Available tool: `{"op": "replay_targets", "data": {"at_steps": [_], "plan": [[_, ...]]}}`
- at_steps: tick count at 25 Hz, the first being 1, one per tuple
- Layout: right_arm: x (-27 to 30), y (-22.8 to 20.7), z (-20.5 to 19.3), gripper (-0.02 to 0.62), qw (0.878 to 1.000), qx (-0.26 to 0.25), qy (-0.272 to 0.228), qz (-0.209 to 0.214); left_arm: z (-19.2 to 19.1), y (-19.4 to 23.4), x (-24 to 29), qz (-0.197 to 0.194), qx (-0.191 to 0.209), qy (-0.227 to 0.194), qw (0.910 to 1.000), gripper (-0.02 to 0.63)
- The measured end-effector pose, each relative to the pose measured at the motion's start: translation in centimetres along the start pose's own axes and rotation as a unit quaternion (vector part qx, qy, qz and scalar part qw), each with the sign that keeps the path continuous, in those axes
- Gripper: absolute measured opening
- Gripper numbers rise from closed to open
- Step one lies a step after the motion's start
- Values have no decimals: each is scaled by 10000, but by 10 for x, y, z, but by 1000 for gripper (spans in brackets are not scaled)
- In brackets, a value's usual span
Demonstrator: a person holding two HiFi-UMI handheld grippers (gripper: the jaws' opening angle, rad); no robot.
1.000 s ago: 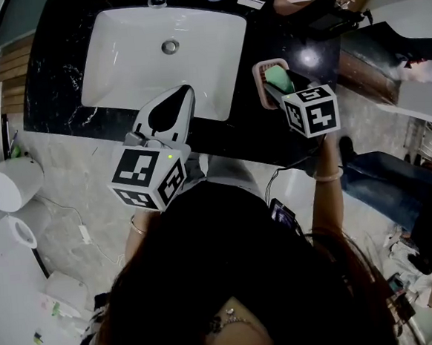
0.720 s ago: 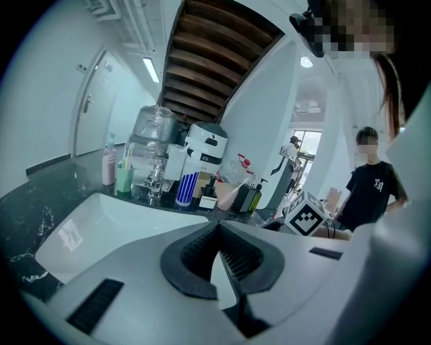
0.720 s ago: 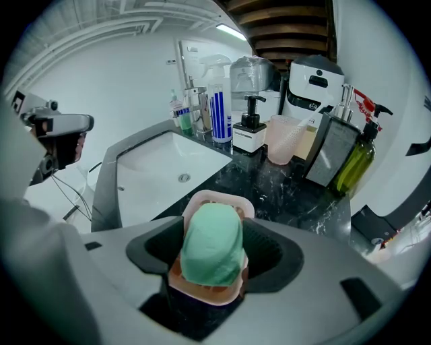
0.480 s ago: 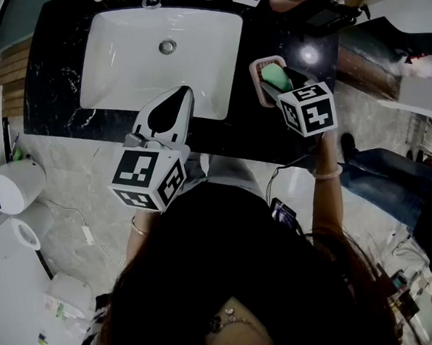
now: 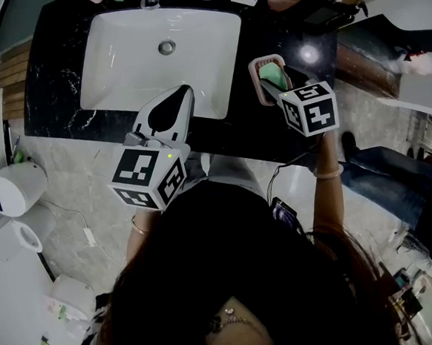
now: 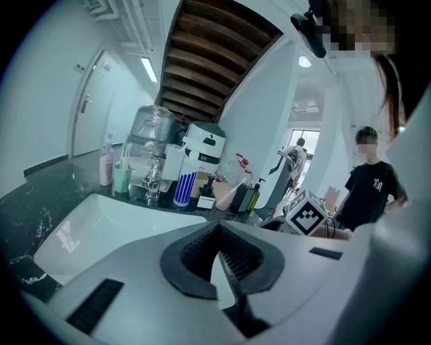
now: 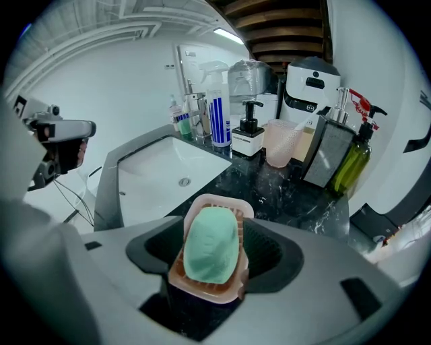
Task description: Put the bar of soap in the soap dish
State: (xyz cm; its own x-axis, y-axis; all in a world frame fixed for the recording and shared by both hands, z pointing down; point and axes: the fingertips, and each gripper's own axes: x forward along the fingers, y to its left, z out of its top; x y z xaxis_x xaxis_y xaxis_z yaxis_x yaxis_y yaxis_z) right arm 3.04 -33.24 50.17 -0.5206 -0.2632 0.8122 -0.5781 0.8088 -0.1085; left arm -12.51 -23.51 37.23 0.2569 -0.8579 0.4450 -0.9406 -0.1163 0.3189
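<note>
The right gripper (image 7: pixel 219 220) has its jaws set wide, pads pressed against the two long sides of the pale pink ribbed plastic soap dish (image 7: pixel 215 199). The mint-green oval bar of soap (image 7: pixel 211 244) lies inside that dish, above the black marble-veined counter (image 7: pixel 289 189). The left gripper (image 6: pixel 219 226) is pressed together with nothing in it, over the front edge of the white rectangular ceramic sink (image 5: pixel 140 55).

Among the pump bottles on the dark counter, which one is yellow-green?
The yellow-green bottle stands at the far right in the right gripper view. The pump bottle left of the pink cup is dark with a white label.
</note>
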Motion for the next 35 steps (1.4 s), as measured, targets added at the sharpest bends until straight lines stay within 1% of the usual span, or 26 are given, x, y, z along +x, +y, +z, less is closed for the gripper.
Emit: {"op": "replay_targets", "data": {"at_steps": [5, 6, 7, 9, 10, 13, 17, 19, 27, 29, 34, 35], "plan": [[-17, 4, 7, 279, 9994, 235, -269, 12, 3, -7, 2, -145, 91, -16, 9999, 2], [-22, 6, 10, 279, 9990, 284, -358, 2, 4, -9, 2, -190, 117, -26, 9997, 2], [-28, 7, 13, 261, 9984, 327, -464, -25, 6, -12, 3, -240, 146, -36, 9996, 2], [-41, 11, 18, 259, 9967, 393, -696, -106, 8, -18, 4, -346, 205, -48, 9992, 2], [-48, 12, 21, 251, 9958, 413, -803, -162, 8, -22, 5, -404, 237, -49, 9989, 2], [-69, 17, 24, 195, 9929, 410, -1035, -408, 11, -33, 8, -613, 343, -50, 9975, 2], [-93, 25, 21, 155, 9892, 467, -1236, -629, 13, -50, 12, -903, 495, -41, 9947, 2], [-105, 27, 19, 130, 9858, 566, -1388, -754, 14, -58, 14, -1053, 579, -35, 9928, 2], [-159, 35, 13, 78, 9694, 787, -1919, -1317, 15, -86, 16, -1519, 850, 18, 9847, 2], [-168, 37, 10, 64, 9651, 872, -2022, -1417, 14, -91, 16, -1605, 908, 36, 9829, 2], [-185, 46, -3, 63, 9575, 1153, -2114, -1588, 11, -100, 13, -1741, 1025, 96, 9793, 2], [-189, 47, -4, 51, 9544, 1192, -2189, -1645, 11, -101, 12, -1754, 1043, 105, 9789, 2]]}}
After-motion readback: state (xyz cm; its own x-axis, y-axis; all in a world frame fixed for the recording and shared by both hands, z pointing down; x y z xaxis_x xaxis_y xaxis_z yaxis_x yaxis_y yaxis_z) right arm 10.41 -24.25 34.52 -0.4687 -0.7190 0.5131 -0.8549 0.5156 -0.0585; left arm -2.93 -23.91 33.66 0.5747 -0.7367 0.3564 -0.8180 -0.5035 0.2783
